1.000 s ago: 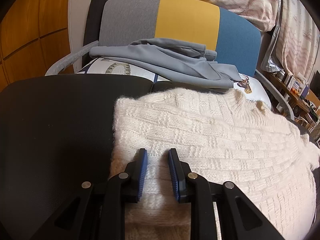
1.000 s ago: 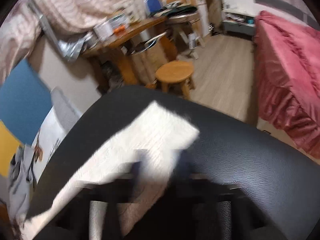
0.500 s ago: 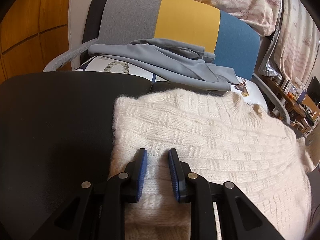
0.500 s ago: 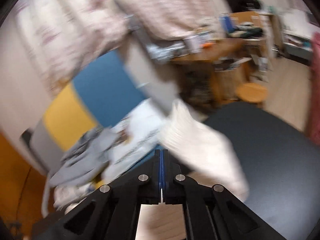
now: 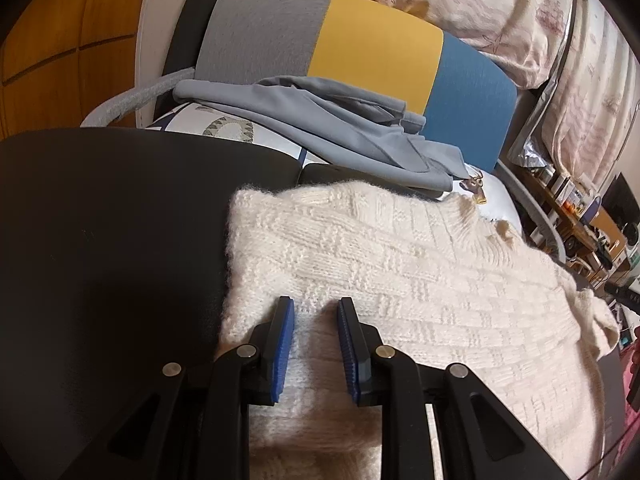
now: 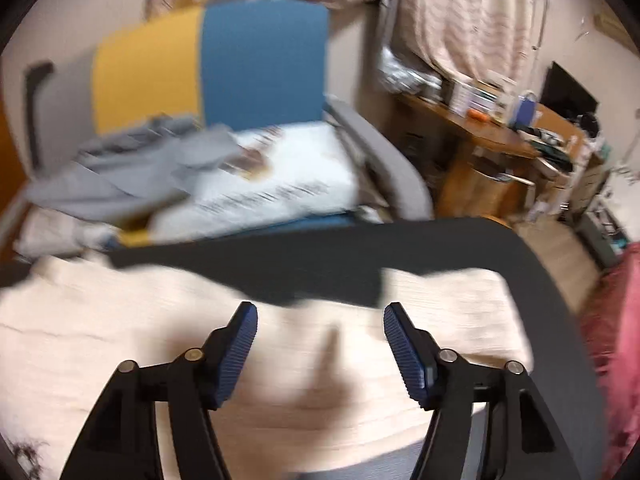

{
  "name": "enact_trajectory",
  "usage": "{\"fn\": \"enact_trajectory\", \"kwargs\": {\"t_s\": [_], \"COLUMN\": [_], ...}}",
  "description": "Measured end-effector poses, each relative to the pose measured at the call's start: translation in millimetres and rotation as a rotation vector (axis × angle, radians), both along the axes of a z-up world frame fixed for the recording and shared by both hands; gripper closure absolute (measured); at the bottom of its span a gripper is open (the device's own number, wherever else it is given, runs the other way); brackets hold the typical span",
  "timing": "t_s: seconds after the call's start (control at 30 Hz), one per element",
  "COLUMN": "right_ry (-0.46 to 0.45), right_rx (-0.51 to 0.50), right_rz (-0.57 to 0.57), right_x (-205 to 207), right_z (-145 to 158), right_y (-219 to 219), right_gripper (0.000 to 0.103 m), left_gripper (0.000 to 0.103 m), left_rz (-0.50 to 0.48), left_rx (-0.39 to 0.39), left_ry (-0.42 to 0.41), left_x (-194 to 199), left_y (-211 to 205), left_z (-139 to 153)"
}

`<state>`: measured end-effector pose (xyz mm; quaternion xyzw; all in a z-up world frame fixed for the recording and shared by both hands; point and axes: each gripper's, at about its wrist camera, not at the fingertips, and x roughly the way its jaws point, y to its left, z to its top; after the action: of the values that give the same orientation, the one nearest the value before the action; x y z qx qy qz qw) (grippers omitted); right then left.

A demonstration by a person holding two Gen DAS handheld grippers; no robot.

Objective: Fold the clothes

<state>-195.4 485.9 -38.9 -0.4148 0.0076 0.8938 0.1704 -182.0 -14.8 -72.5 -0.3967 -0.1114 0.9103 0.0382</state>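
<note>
A cream knit sweater (image 5: pixel 400 272) lies flat on a black table (image 5: pixel 100 240). My left gripper (image 5: pixel 315 310) sits low at the sweater's near left edge, its blue pads a little apart with a ridge of knit filling the gap between them. In the blurred right wrist view, my right gripper (image 6: pixel 320 316) hovers over the sweater (image 6: pixel 100 340). Its jaws are opening wide and nothing is between them.
A grey garment (image 5: pixel 320 120) is heaped on the chair behind the table, against its grey, yellow and blue back (image 5: pixel 376 40). To the right are a cluttered wooden desk (image 6: pixel 480 128), curtains, and a red bedspread (image 6: pixel 616 340).
My right gripper was shut on a part of the sweater, swung it across over the table while rolling, and has let go with its jaws wide. The left gripper stayed put.
</note>
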Motion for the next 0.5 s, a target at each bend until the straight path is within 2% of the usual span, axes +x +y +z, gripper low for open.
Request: {"fn": "enact_trajectory", "kwargs": {"t_s": [0.1,0.23,0.37,0.4,0.47,0.5], "right_ry": [-0.08,-0.085,-0.138,-0.129,-0.105,-0.101], "right_rx": [0.044,0.024,-0.001,-0.021,-0.033,-0.032], "right_rz": [0.021,0.048,0.013,-0.004,-0.046,-0.059], "right_x": [0,0,-7,-6,-2,0], "right_z": [-19,-32,-49,-50,-47,-45], "right_y": [38,66,82,85,90,92], "right_gripper": [0.036,0.036,0.038,0.042,0.089,0.093], "left_gripper": [0.081,0.081,0.081,0.081,0.081,0.081], "left_rz": [0.004,0.01,0.011,0.012,0.012,0.013], "left_rx": [-0.031,-0.055,-0.048,-0.048,-0.05,-0.051], "left_ry": [0.001,0.001,0.001,0.001,0.001,0.001], "left_x": [1,3,3,3,4,4], "left_y": [6,11,11,11,12,12], "left_z": [1,1,2,2,2,2]}}
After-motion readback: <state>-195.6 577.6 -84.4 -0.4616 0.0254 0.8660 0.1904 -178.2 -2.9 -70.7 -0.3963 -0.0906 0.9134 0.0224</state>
